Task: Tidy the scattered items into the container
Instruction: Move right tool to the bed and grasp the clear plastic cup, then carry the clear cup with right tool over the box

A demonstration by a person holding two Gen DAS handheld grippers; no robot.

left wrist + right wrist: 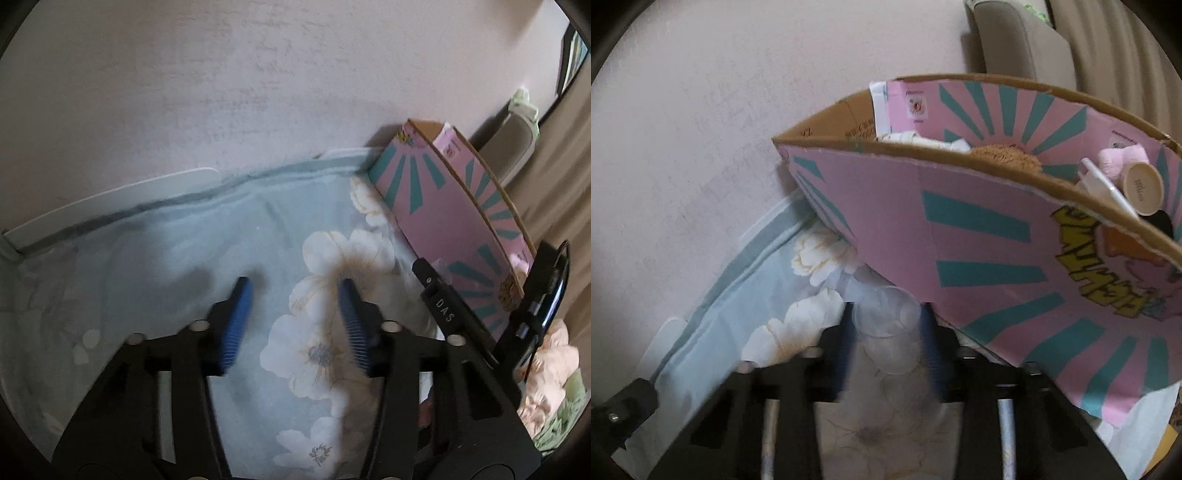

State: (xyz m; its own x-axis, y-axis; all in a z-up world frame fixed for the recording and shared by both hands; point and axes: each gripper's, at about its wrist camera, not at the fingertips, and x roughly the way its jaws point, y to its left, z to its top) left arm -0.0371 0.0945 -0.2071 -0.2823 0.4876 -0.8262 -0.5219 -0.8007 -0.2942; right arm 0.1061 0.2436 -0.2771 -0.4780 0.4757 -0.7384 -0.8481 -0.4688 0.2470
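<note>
Clear plastic cup (pixel 886 328), lying on its side on the pale blue flower-printed bedsheet (pixel 713 332), just beside the foot of the pink cardboard box with teal rays (pixel 979 240). Long axis running roughly along the line of the fingers; which end is the mouth cannot be told through the see-through, blurred wall. Right gripper (pixel 886 332) closed on the cup, one blue ribbed pad on each side pressing its wall.

Inside the box, open at the top: a brown furry thing (pixel 1004 155), a pink plush piece (pixel 1119 157), a round cream-coloured lid (pixel 1143 188), a white stick-like item (pixel 1104 186).

In the other view, left gripper (pixel 295 291) low over the same sheet (pixel 166 277), blue fingers (pixel 236 328) apart, nothing between them, tips over a white flower print. To its right the black body of the other gripper and the box (pixel 443 206), standing on the sheet against the pale wall (pixel 221 92).
</note>
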